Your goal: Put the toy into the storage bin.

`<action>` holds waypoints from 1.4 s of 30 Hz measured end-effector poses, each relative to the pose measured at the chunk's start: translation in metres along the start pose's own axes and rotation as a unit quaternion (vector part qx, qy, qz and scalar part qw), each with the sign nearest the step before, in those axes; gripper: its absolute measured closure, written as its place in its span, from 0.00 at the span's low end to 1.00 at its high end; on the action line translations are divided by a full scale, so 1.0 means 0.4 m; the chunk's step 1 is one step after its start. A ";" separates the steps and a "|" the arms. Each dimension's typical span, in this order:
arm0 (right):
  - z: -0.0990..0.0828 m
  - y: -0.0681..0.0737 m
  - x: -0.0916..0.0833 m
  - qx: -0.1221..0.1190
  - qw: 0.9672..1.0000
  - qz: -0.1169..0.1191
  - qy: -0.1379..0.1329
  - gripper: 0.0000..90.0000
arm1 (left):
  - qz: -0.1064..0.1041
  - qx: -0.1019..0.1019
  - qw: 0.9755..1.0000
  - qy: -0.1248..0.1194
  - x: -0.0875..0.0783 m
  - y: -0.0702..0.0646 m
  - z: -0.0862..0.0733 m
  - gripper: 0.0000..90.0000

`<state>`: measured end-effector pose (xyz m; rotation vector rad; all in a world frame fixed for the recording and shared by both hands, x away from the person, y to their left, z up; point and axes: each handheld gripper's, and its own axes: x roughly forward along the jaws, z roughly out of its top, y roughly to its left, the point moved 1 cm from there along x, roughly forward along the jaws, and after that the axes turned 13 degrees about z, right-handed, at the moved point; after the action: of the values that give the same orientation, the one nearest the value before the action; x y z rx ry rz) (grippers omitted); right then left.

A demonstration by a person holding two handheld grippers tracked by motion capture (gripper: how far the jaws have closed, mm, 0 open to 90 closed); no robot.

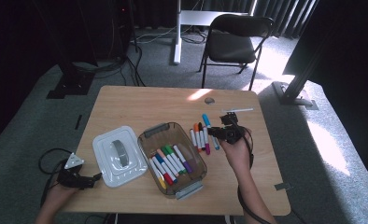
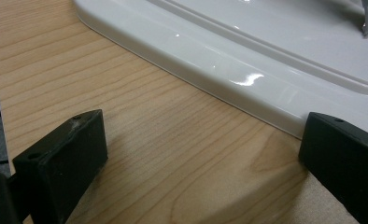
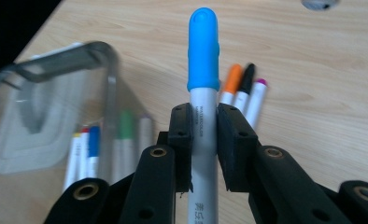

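Right gripper [image 3: 204, 133] is clamped on the blue-capped marker [image 3: 203, 70], jaws pinching the white barrel just below the cap. The grip sits there because the barrel is straight and plain, and the cap flares a little above it, so I judge it won't slide forward out of the pads. Marker's long axis runs straight along the tool, between the jaws and out ahead; blue cap end points away from me, the rest of the barrel runs back under the gripper body.

Ahead and a touch to the right of the tip lie three loose markers [image 3: 244, 93] on the wooden table [image 3: 313, 84]: orange, black and magenta caps, side by side and touching. Off to the left of my jaws is the clear plastic box [image 1: 147, 144], markers already lying in it in a row, roughly parallel. My guess: this one goes in with them, so it needs turning to match that row.

Left gripper [image 2: 196, 154] is released, jaws standing wide apart with bare tabletop between them. It rests low on the table, the white lid [image 2: 229, 60] just ahead; the right-hand jaw is close on the lid's rim, whether touching I cannot tell. Parked there, I judge, to stay out of the way
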<state>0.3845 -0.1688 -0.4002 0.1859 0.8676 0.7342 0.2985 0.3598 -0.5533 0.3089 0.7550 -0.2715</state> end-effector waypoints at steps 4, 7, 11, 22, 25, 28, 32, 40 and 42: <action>0.010 0.035 -0.005 -0.017 1.000 0.012 -0.001 0.85 | 0.000 -0.001 1.000 0.000 0.000 0.000 0.000 0.02; 0.015 0.063 -0.006 -0.027 0.999 0.022 -0.001 0.85 | 0.001 0.000 1.000 0.000 0.000 0.000 0.000 0.02; 0.021 0.098 -0.004 -0.041 0.998 0.038 -0.002 0.85 | 0.001 0.000 1.000 -0.001 0.000 0.000 0.000 0.02; 0.020 0.176 0.044 -0.067 0.994 0.079 0.020 0.85 | 0.001 0.000 1.000 0.000 0.000 0.000 0.000 0.02; 0.014 0.183 0.069 -0.068 0.993 0.085 0.035 0.85 | 0.001 0.000 1.000 -0.001 0.000 0.000 0.000 0.02; 0.006 0.183 0.093 -0.066 0.993 0.087 0.047 0.85 | 0.001 0.001 1.000 0.000 0.000 0.000 0.000 0.02; -0.002 0.182 0.120 -0.065 0.993 0.076 0.058 0.85 | 0.001 0.000 1.000 -0.001 0.000 0.000 0.000 0.02; -0.016 0.183 0.175 -0.074 0.991 0.055 0.101 0.85 | 0.001 0.001 1.000 0.000 0.000 0.000 0.000 0.02; -0.020 0.185 0.188 -0.075 0.990 0.050 0.108 0.85 | 0.001 0.001 1.000 0.000 0.000 0.000 0.000 0.02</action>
<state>0.3726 -0.0657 -0.4203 0.0153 1.0102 0.9218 0.2986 0.3599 -0.5533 0.3115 0.7539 -0.2712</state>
